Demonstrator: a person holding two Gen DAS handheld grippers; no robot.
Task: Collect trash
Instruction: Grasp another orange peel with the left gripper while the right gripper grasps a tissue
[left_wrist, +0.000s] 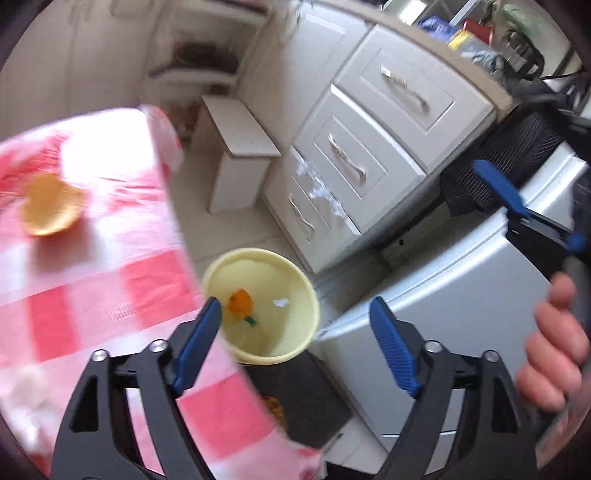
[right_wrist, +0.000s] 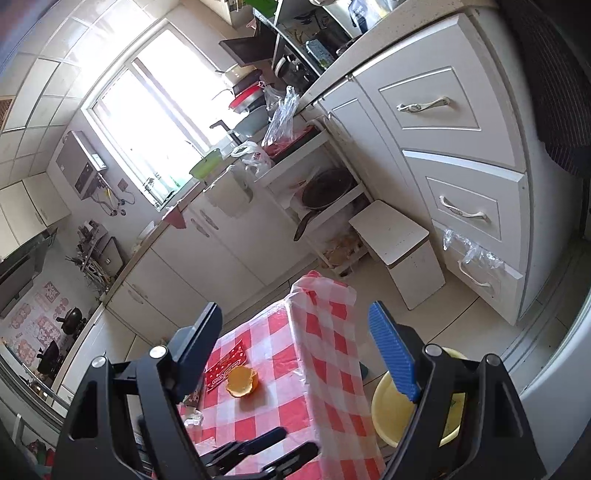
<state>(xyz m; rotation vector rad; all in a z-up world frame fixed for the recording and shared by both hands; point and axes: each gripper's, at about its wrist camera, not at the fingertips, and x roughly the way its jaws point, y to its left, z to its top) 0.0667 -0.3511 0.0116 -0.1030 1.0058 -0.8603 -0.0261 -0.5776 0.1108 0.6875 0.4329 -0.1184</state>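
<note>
Both the left gripper and right gripper gape empty, the orange peel lying on the checked worktop low between the right gripper's fingers, left of the yellow bin.

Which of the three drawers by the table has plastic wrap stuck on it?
The bottom drawer, nearest the floor: crumpled clear plastic clings above its handle. The top drawer and middle drawer show only bare curved handles.
</note>
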